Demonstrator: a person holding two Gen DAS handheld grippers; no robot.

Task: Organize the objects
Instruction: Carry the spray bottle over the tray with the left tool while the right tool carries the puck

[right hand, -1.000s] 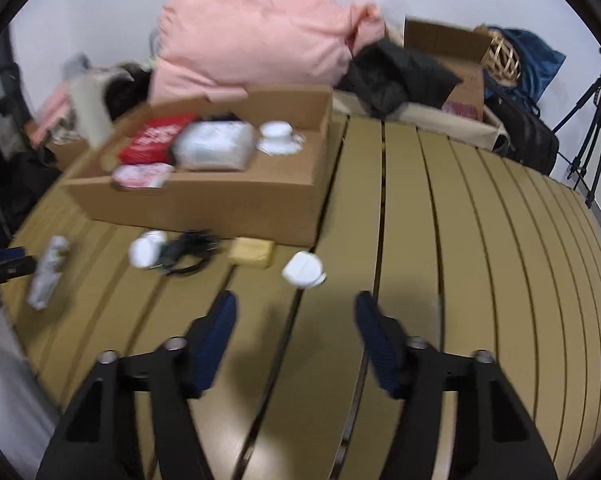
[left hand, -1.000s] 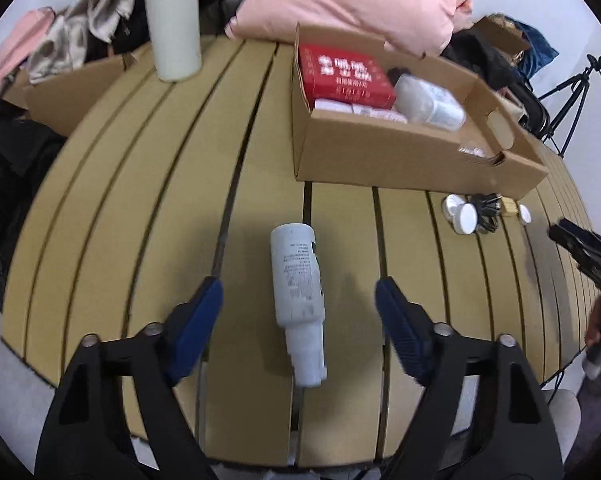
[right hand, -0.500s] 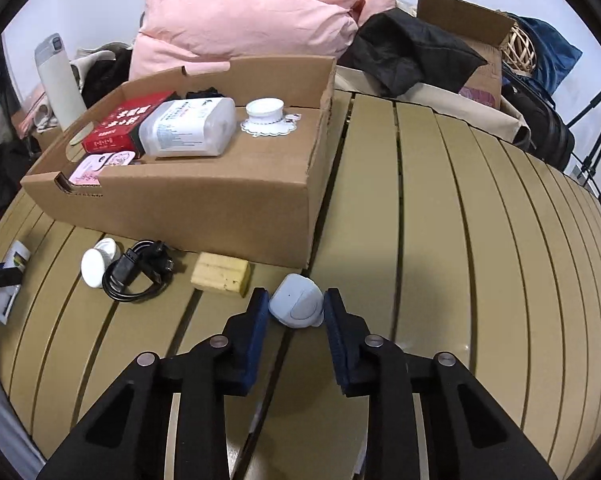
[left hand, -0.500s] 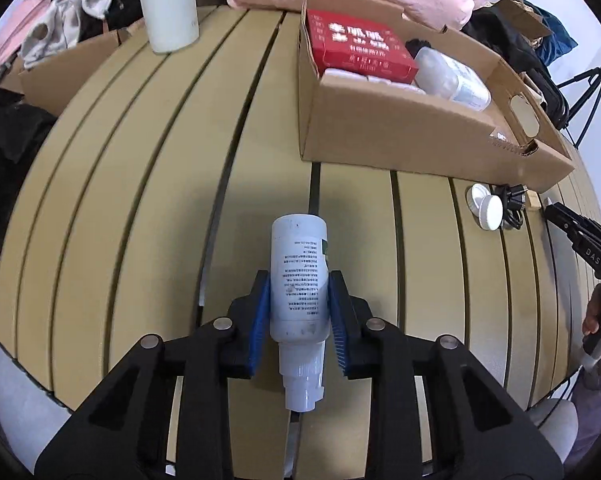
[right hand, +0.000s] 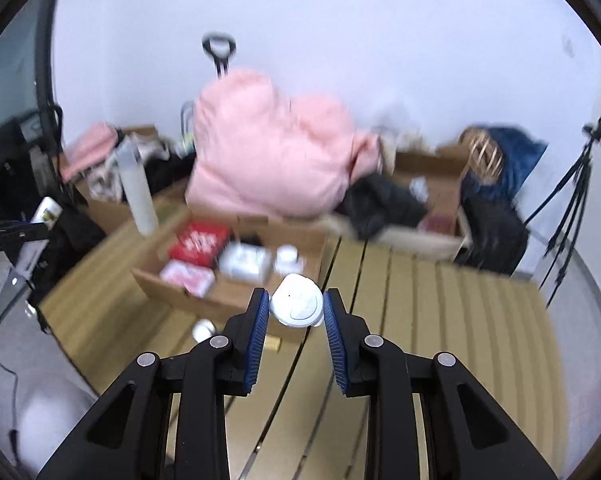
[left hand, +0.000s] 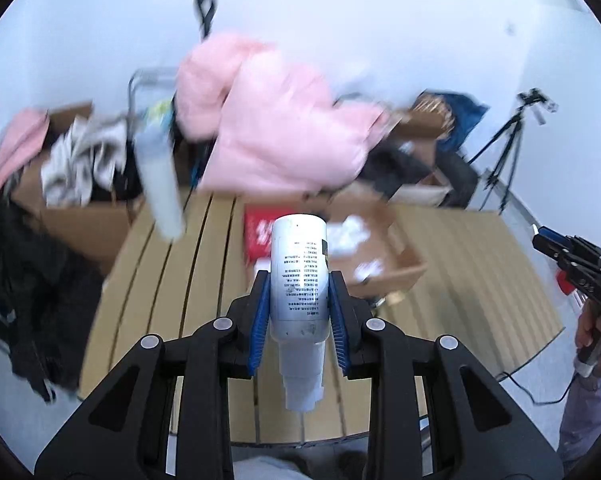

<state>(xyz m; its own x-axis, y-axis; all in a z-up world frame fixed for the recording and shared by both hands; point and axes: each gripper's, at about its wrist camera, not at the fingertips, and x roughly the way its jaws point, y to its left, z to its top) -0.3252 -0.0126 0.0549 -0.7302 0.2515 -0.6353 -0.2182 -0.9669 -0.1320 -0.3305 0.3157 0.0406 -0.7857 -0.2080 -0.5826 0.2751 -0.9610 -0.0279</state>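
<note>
My left gripper (left hand: 299, 292) is shut on a white bottle (left hand: 299, 276) with printed text, held above the slatted wooden table (left hand: 204, 264). My right gripper (right hand: 296, 306) is shut on a small round white case (right hand: 297, 305), lifted above the table (right hand: 420, 320). The open cardboard box (right hand: 220, 294) lies below and ahead of both, holding a red box (right hand: 199, 242), a white bottle (right hand: 246, 262) and a small white jar (right hand: 287, 256). The right gripper also shows at the right edge of the left wrist view (left hand: 572, 260).
A tall white tumbler (right hand: 137, 192) stands at the table's far left. A white disc (right hand: 202, 329) and a yellow block (right hand: 272, 345) lie on the table before the box. A pink jacket (right hand: 268, 168), dark clothes, cardboard boxes and a tripod (right hand: 572, 196) sit behind.
Both grippers, shut on their objects half a second ago, have lifted them off the table and tilted up, so the views now show the wall and the room.
</note>
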